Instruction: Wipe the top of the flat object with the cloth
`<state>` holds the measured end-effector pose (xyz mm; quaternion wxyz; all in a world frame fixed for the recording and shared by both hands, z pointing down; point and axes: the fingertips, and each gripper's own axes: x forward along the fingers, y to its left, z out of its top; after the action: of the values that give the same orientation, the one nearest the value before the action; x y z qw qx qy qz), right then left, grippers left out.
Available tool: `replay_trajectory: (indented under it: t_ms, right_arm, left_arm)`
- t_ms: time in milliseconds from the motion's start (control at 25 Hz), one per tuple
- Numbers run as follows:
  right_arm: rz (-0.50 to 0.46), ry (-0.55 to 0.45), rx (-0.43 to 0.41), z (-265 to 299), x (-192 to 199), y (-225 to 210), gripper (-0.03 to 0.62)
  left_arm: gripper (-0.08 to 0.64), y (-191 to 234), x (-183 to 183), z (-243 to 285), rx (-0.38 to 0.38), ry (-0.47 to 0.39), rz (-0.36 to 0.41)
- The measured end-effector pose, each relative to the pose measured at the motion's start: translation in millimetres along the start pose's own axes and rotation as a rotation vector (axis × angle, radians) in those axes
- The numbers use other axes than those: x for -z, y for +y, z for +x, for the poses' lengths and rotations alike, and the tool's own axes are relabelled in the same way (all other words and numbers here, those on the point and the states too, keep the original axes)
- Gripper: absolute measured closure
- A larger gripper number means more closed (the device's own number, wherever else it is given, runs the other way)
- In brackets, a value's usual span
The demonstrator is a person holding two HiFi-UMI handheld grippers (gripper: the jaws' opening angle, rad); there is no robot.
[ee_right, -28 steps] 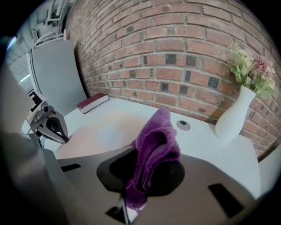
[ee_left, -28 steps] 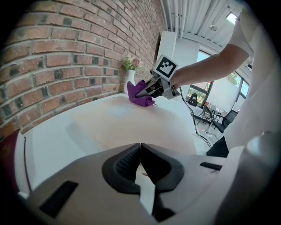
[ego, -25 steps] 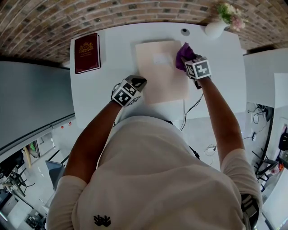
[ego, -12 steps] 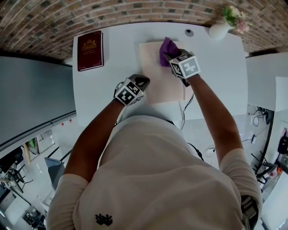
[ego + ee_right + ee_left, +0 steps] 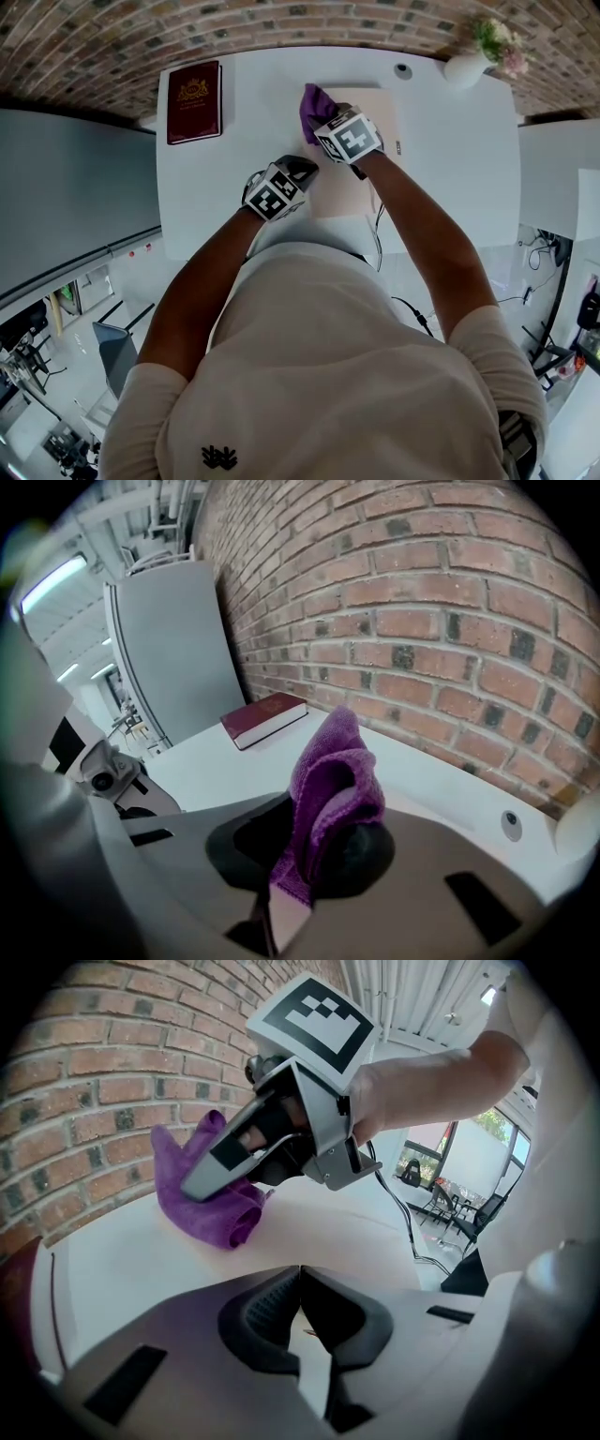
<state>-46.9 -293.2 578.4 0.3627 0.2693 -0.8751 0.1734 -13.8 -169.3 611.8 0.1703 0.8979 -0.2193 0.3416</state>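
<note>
Head view: red book (image 5: pixel 194 101) and vase (image 5: pixel 466 67) flank the cloth (image 5: pixel 314 101).

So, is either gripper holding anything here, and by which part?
The right gripper holds the purple cloth, pinched by its folded lower end between the fingers; the rest bunches up beyond them. The left gripper is shut on nothing.

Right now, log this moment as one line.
right gripper: shut on purple cloth, at far-left corner of flat object | left gripper: shut, empty, by near-left corner
</note>
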Motion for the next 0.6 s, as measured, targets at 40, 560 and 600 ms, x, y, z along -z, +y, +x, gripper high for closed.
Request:
replay_trajectory:
  t_ms: [40,560,600]
  right_arm:
    - [-0.002,0.005,-0.009,7,4,0,0.515]
    - [0.064,0.047,0.132,-39,52,-80,0.515]
    - [0.071,0.048,0.144,-44,57,-88,0.515]
  left_arm:
    - [0.535,0,0,0,-0.001,0.000,-0.001]
    - [0.535,2,1,0,-0.009,-0.008,-0.014]
    - [0.535,2,2,1,-0.009,-0.005,-0.013]
